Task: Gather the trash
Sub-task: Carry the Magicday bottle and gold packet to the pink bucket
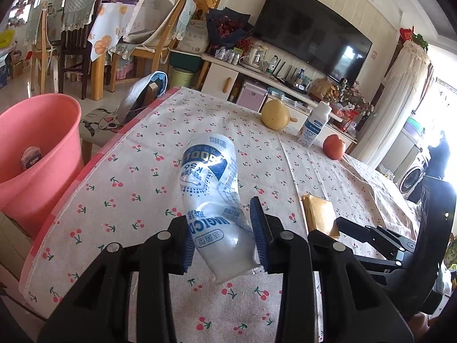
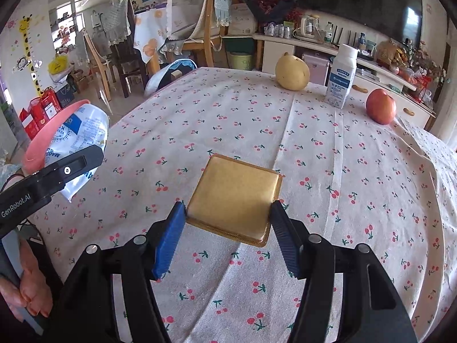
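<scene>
My left gripper (image 1: 225, 234) is shut on a crumpled white and blue plastic wrapper (image 1: 211, 180), held above the cherry-print tablecloth (image 1: 142, 148). The same wrapper (image 2: 82, 134) shows at the left of the right wrist view, with the left gripper's black finger across it. My right gripper (image 2: 227, 223) is shut on a flat gold square packet (image 2: 237, 194), its blue pads pressing both side edges, lifted a little off the cloth. That gold packet (image 1: 318, 211) also appears to the right in the left wrist view. A pink bin (image 1: 37, 148) stands past the table's left edge, with a wrapper inside it.
At the table's far end stand a yellow pear (image 2: 292, 71), a white milk bottle (image 2: 341, 77) and a red apple (image 2: 380, 107). A stool with a cat cushion (image 1: 102, 123) sits beside the bin. Chairs, a TV cabinet and clutter lie beyond the table.
</scene>
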A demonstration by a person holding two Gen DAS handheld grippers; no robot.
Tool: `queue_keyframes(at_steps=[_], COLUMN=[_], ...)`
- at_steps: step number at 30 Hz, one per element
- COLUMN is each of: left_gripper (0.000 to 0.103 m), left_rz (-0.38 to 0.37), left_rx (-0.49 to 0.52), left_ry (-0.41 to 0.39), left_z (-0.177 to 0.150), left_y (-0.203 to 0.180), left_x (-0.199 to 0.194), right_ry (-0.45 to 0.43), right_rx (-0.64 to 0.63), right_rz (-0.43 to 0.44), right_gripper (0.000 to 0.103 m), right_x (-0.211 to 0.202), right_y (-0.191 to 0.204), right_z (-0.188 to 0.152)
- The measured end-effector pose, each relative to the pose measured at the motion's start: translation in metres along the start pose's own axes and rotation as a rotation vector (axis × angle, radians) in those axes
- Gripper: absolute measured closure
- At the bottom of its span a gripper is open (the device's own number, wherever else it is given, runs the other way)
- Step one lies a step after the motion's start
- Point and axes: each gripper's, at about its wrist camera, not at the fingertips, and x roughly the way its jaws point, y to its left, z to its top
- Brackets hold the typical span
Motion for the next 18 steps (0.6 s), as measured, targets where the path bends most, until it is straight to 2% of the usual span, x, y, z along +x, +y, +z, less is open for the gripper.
queue_keyframes(at_steps=[13,18], left_gripper=[0.066,0.066], left_rz=[0.021,0.021], left_rx=[0.002,-0.010], left_ry=[-0.077,-0.098], left_z=[0.009,0.012], left_y=[0.014,0.024], left_x=[-0.030,-0.042], right_ry=[-0.044,-0.039], right_rx=[-0.016,-0.015], right_rz=[0.029,0.067], right_gripper=[0.041,0.041], right_x=[-0.021,-0.022], right_y=[0.031,0.045], right_z=[0.013,0.016])
